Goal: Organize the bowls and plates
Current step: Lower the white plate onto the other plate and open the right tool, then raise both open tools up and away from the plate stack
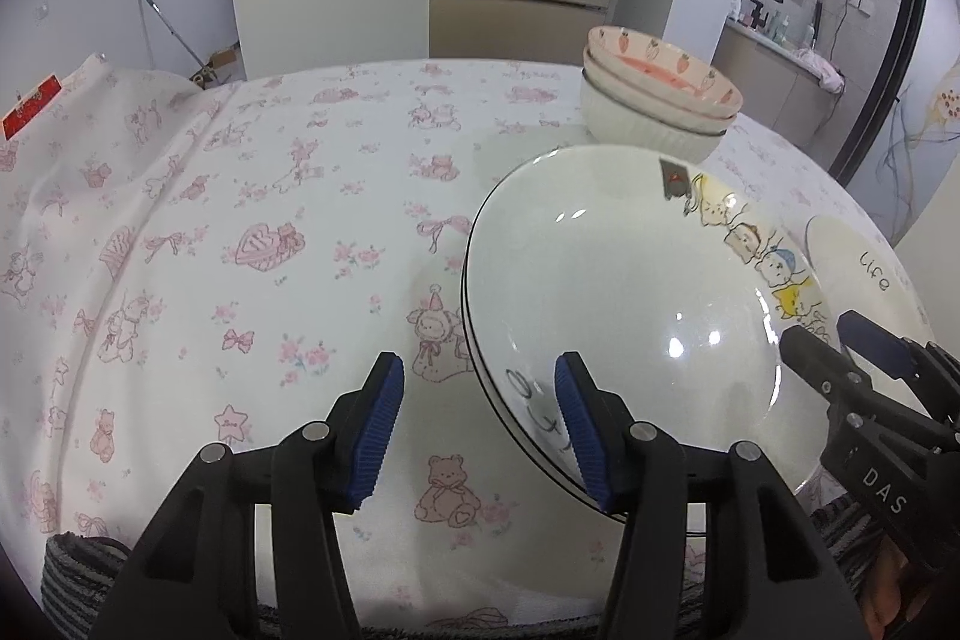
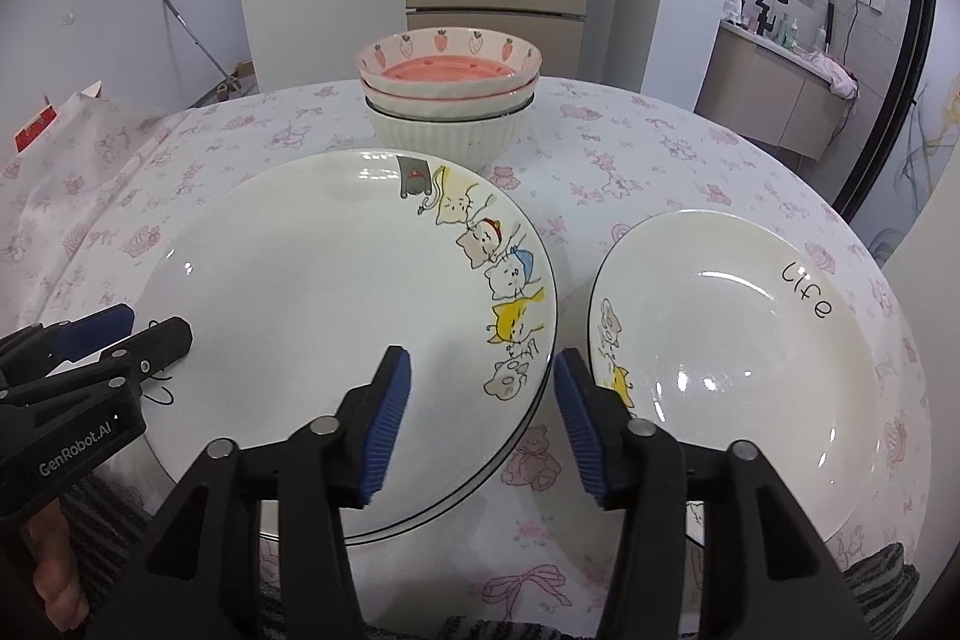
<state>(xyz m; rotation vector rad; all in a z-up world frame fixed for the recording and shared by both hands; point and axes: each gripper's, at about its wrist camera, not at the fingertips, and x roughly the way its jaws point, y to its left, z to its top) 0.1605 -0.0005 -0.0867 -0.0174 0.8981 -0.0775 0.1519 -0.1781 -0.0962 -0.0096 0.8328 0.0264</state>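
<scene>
- My left gripper (image 1: 477, 430) stands partly open at the left rim of the cat plate (image 1: 624, 292). One blue pad (image 1: 579, 430) sits over the plate's rim; the other pad is over the tablecloth (image 1: 270, 220). Neither pad presses on anything, so nothing is held.
- My right gripper (image 2: 483, 424) also stands partly open, straddling the cat plate's right rim. Its left pad (image 2: 390, 424) is over the plate surface; its right pad is over the gap between the two plates. No contact is visible.
- The cat plate (image 2: 336, 316) lies flat on the table, on top of at least one other plate whose dark edge line shows beneath it.
- The "Life" plate (image 2: 750, 370) lies flat just to the right of the cat plate stack. The two rims are close; I cannot tell whether they touch.
- A bowl stack (image 2: 447, 100) stands behind the plates: two strawberry bowls (image 2: 450, 61) nested in a white ribbed bowl (image 2: 444, 136).
- In the left wrist view the bowl stack (image 1: 657, 100) is beyond the cat plate's far rim.
- A fingertip of the person's hand (image 2: 57, 574) shows under the left gripper body in the right wrist view.
</scene>
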